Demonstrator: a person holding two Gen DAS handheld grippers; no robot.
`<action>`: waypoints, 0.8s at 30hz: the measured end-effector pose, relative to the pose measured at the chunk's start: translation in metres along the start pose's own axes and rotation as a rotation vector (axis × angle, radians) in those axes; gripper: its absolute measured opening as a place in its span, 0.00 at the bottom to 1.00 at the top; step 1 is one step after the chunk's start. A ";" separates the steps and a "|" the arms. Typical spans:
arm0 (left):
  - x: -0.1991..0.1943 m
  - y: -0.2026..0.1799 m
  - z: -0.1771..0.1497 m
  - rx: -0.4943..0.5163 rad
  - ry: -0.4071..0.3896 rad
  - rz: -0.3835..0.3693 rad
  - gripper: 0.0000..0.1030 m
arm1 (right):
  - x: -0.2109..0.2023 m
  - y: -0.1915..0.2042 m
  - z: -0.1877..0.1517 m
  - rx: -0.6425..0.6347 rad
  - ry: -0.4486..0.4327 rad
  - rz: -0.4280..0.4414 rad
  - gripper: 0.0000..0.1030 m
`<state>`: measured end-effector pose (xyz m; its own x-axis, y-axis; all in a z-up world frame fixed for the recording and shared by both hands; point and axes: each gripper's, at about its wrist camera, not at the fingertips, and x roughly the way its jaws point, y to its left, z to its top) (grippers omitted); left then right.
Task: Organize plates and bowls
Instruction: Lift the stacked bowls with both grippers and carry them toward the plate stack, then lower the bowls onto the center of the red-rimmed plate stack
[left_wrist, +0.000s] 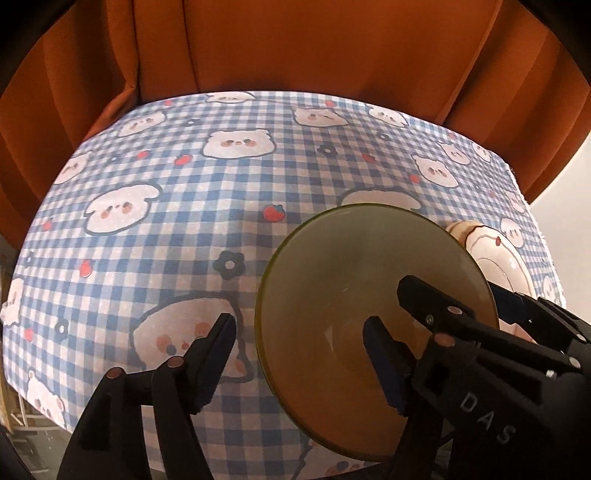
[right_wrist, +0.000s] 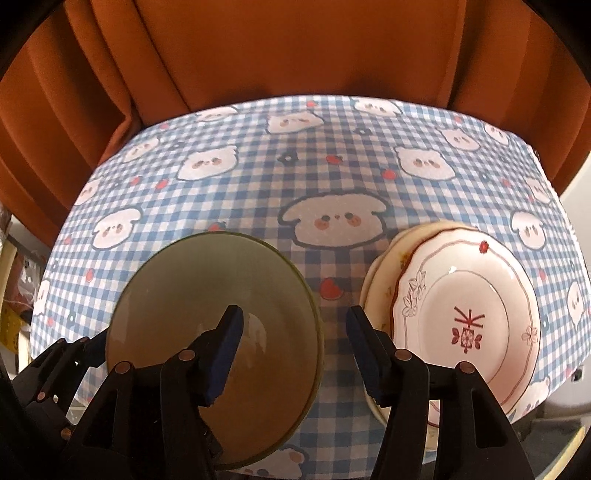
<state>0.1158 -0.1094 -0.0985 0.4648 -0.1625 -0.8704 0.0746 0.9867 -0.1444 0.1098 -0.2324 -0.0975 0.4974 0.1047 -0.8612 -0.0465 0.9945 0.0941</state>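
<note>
An empty olive-green bowl (left_wrist: 354, 266) (right_wrist: 192, 288) rests on the checked tablecloth. My left gripper (left_wrist: 299, 325) is open astride the bowl's left rim, one finger inside the bowl and one outside over the cloth. On the opposite rim my right gripper (right_wrist: 295, 314) (left_wrist: 454, 291) stands the same way, open, with its left finger inside the bowl. No pad presses on the rim. To the right of the bowl lies a stack of white plates (right_wrist: 461, 314) (left_wrist: 495, 258), the top one with red and grey decoration.
A blue-and-white checked cloth (right_wrist: 258, 177) with cartoon animal faces covers the table. An orange curtain (right_wrist: 295, 48) hangs behind the far edge. The table's near edge runs just below the bowl and plates, and its right edge lies close beyond the plates.
</note>
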 end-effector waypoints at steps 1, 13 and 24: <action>0.001 0.001 0.001 0.004 0.004 -0.009 0.75 | 0.002 -0.002 0.001 0.013 0.010 0.000 0.62; 0.017 0.006 0.007 0.049 0.061 -0.106 0.77 | 0.033 -0.011 0.004 0.149 0.112 0.039 0.61; 0.029 0.006 0.013 0.118 0.120 -0.167 0.71 | 0.037 -0.010 0.004 0.208 0.141 0.107 0.45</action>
<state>0.1409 -0.1085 -0.1184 0.3294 -0.3157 -0.8899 0.2479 0.9383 -0.2411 0.1324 -0.2383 -0.1279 0.3729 0.2238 -0.9005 0.0942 0.9563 0.2767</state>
